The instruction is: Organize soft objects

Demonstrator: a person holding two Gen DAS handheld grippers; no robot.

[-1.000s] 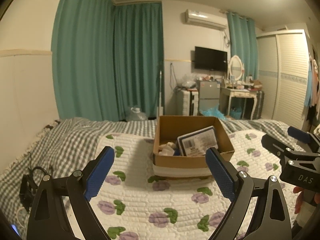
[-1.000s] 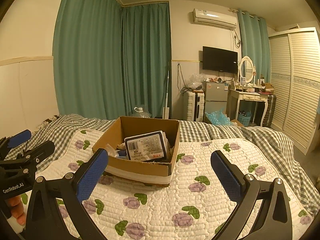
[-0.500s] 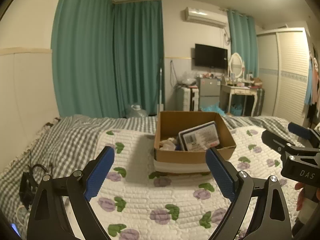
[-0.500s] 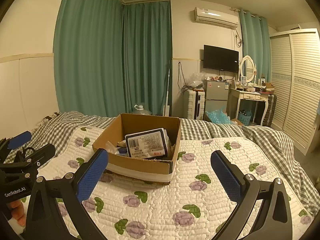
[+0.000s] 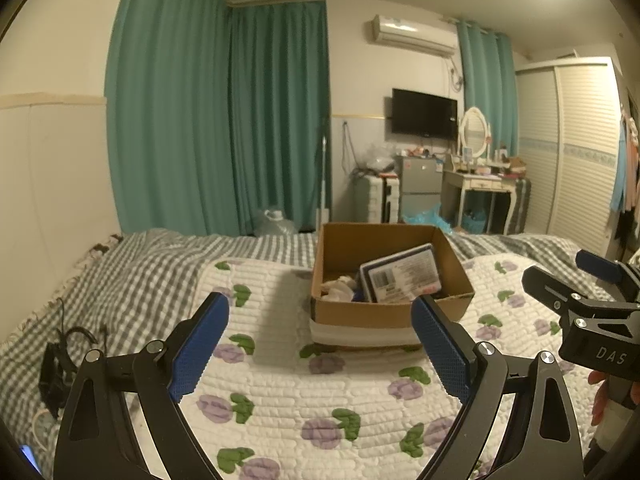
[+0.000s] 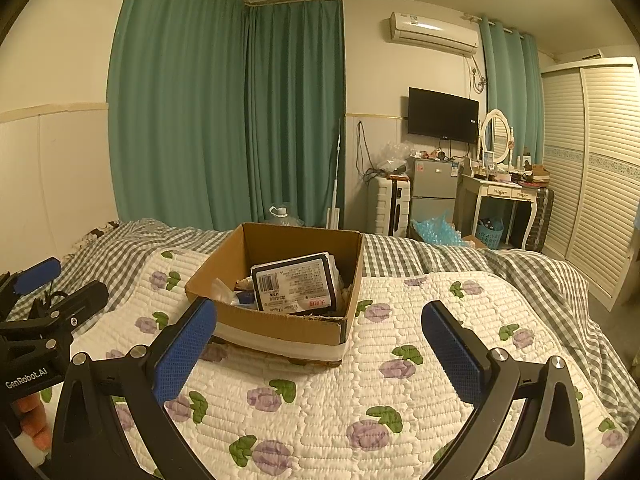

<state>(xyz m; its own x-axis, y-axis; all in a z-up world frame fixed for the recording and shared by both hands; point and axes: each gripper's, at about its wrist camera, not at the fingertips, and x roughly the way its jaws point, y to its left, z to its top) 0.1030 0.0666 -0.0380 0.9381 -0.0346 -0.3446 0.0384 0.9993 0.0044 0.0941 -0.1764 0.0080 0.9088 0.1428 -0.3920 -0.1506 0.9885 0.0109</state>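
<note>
An open cardboard box (image 5: 390, 312) sits on a white quilt with purple flowers (image 5: 312, 396). Inside it a dark soft package with a white label (image 5: 400, 278) leans upright, with pale crumpled items (image 5: 338, 286) to its left. My left gripper (image 5: 320, 344) is open and empty, held above the quilt short of the box. My right gripper (image 6: 320, 344) is open and empty, also short of the box (image 6: 280, 324). The package (image 6: 296, 286) shows in the right wrist view. Each gripper appears at the edge of the other's view: the right one (image 5: 576, 280) and the left one (image 6: 60, 284).
A grey checked blanket (image 5: 132, 276) covers the bed's far side. Black cables (image 5: 60, 360) lie at the bed's left edge. Beyond the bed stand green curtains (image 5: 224, 120), a water jug (image 5: 276, 222), a small fridge (image 6: 432, 188), a dressing table (image 6: 504, 196) and a wardrobe (image 6: 592, 168).
Both grippers have lifted and tilted slightly, so the box sits a little lower and nearer in both views. Both stay open and empty. The box contents have not moved.
</note>
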